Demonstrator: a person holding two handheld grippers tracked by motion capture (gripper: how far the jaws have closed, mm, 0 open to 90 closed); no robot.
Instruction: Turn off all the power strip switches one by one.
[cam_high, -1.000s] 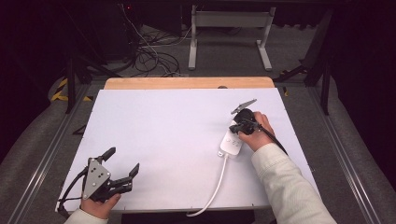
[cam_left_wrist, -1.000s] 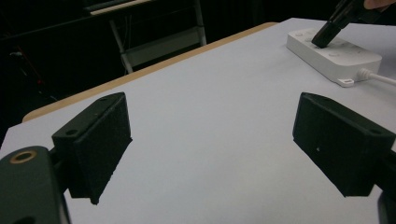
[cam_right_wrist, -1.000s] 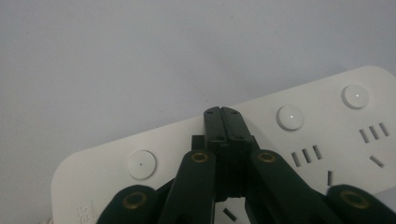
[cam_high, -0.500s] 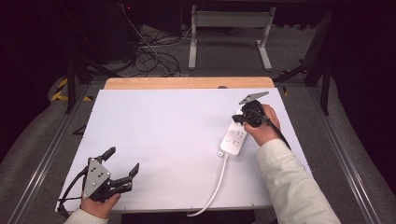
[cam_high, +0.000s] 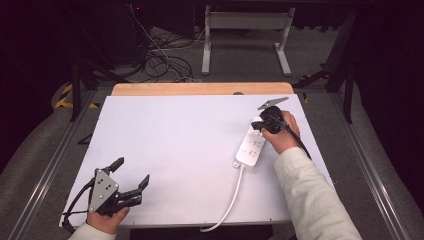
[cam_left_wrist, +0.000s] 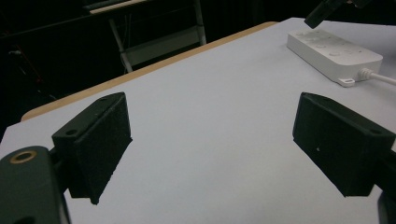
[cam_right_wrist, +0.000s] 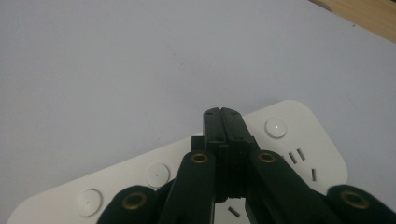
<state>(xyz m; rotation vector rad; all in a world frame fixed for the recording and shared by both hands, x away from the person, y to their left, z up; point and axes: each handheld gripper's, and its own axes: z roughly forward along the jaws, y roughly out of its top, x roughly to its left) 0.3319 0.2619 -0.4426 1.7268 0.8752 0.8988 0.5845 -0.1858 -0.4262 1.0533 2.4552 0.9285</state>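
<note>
A white power strip (cam_high: 251, 146) lies on the white table (cam_high: 175, 140) at the right, its white cord (cam_high: 229, 197) running off the front edge. My right gripper (cam_high: 261, 125) is shut with nothing in it, its tips over the strip's far end. Looking along it, the closed jaws (cam_right_wrist: 223, 115) sit above the strip (cam_right_wrist: 303, 140), beside a round button (cam_right_wrist: 275, 127); I cannot tell whether they touch. My left gripper (cam_high: 132, 171) rests at the front left, open and empty. From the left gripper (cam_left_wrist: 210, 144) the strip (cam_left_wrist: 334, 51) shows far off.
A wooden band (cam_high: 200, 89) borders the table's far edge. Behind it a metal desk frame (cam_high: 245, 40) stands on the floor amid tangled cables (cam_high: 160, 60). Metal rails (cam_high: 45, 175) run along both sides of the table.
The right hand and its shut gripper have shifted a little toward the far right and risen slightly over the strip. The left gripper has kept still.
</note>
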